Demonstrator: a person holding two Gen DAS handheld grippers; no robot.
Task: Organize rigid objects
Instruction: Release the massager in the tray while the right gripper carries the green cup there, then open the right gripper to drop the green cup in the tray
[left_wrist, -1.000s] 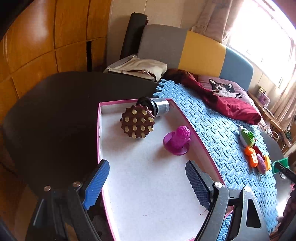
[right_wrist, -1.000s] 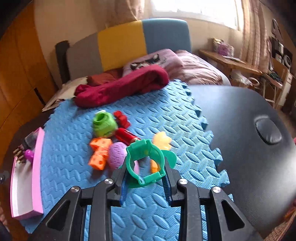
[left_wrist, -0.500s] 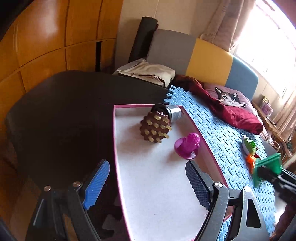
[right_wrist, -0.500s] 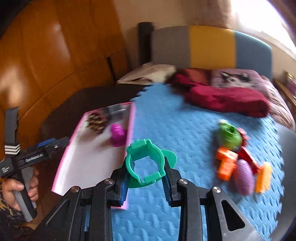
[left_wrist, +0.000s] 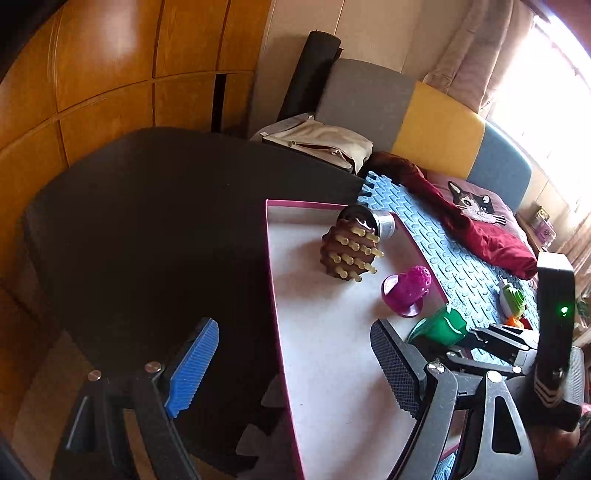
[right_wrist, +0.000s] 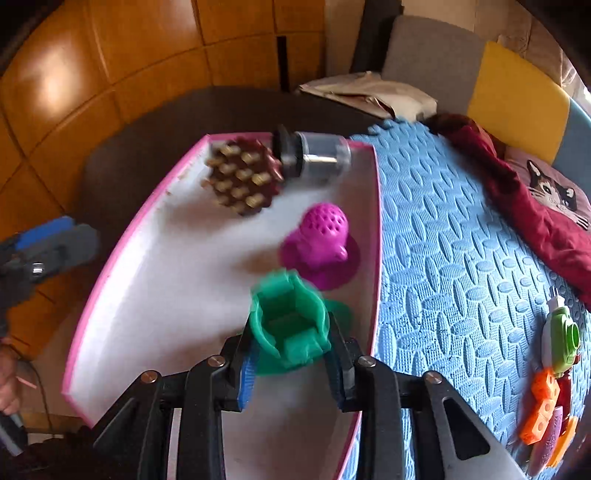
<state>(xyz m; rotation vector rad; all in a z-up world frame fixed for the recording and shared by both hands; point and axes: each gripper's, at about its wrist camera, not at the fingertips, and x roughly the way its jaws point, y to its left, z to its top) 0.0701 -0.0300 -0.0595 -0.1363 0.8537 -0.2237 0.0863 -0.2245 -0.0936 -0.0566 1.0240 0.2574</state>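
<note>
The right gripper (right_wrist: 291, 363), jaws just easing slightly apart, clamps the green toy (right_wrist: 290, 325) between its fingers; the left gripper (left_wrist: 295, 363) stands wide apart, empty.

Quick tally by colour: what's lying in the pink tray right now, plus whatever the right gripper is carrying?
Brown: 1, the studded piece
Silver with black cap: 1, the cylinder
Magenta: 1, the perforated toy
Green: 1, the green piece, clamped in the right gripper
Total: 4
</note>
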